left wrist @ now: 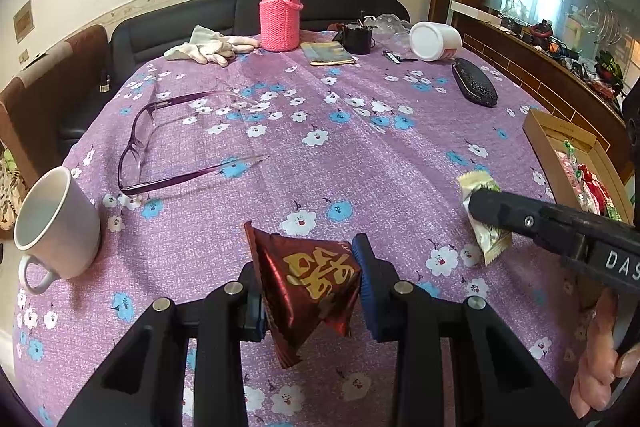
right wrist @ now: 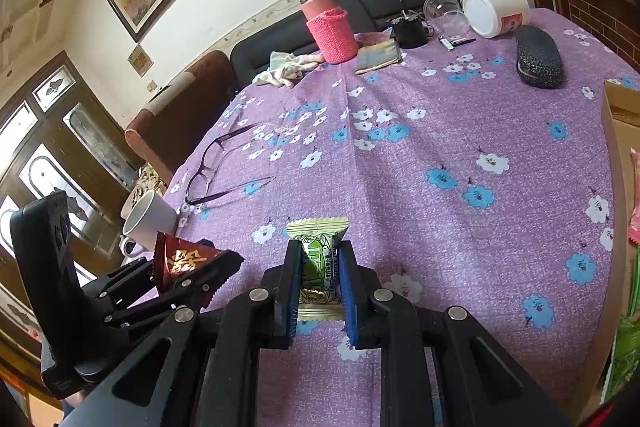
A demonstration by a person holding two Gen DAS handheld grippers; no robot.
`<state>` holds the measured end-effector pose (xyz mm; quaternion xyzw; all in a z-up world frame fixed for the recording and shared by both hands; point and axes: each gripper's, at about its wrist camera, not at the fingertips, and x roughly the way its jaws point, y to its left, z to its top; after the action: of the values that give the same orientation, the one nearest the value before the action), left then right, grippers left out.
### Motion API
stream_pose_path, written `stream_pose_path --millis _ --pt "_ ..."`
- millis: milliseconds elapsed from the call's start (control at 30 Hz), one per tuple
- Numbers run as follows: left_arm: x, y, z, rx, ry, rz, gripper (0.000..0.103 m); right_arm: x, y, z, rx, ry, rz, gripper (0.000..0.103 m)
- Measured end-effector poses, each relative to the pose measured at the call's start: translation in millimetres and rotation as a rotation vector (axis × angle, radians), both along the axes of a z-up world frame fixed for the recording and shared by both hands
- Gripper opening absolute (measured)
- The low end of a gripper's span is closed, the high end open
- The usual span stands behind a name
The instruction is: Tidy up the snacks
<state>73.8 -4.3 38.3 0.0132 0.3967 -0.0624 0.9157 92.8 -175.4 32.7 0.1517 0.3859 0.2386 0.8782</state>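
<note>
Purple floral cloth (left wrist: 360,155) covers the desk; landmark: cardboard box (left wrist: 538,131) at its right edge, sweets inside.
- Left claw (left wrist: 312,287): clamped on a red foil snack packet (left wrist: 316,283) with gold lettering, held above the cloth, well left of the box.
- Right claw (right wrist: 320,267): narrow, pinching a green-and-cream wrapped candy (right wrist: 318,259), just left of the box.
- Purple glasses (left wrist: 160,147), white mug (left wrist: 56,223): far left of the box.
- Pink flask (left wrist: 279,15), black glasses case (left wrist: 474,83): beyond the box.

White letters "DAS" on the right claw (left wrist: 486,205), gold character on red wrapper (left wrist: 316,283)
</note>
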Motion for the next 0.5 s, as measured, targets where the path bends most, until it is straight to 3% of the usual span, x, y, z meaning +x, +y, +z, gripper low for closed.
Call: stream_pose_path --millis 333,500 --pt "2.4 1.3 -1.4 -0.013 0.013 0.001 0.034 7.1 -9.3 -5.0 0.009 0.039 -0.034 0.02" --pt "0.7 -1.2 0.5 -0.017 0.005 -0.014 0.034 5.4 -9.4 -3.9 -0.011 0.017 -0.052 0.019"
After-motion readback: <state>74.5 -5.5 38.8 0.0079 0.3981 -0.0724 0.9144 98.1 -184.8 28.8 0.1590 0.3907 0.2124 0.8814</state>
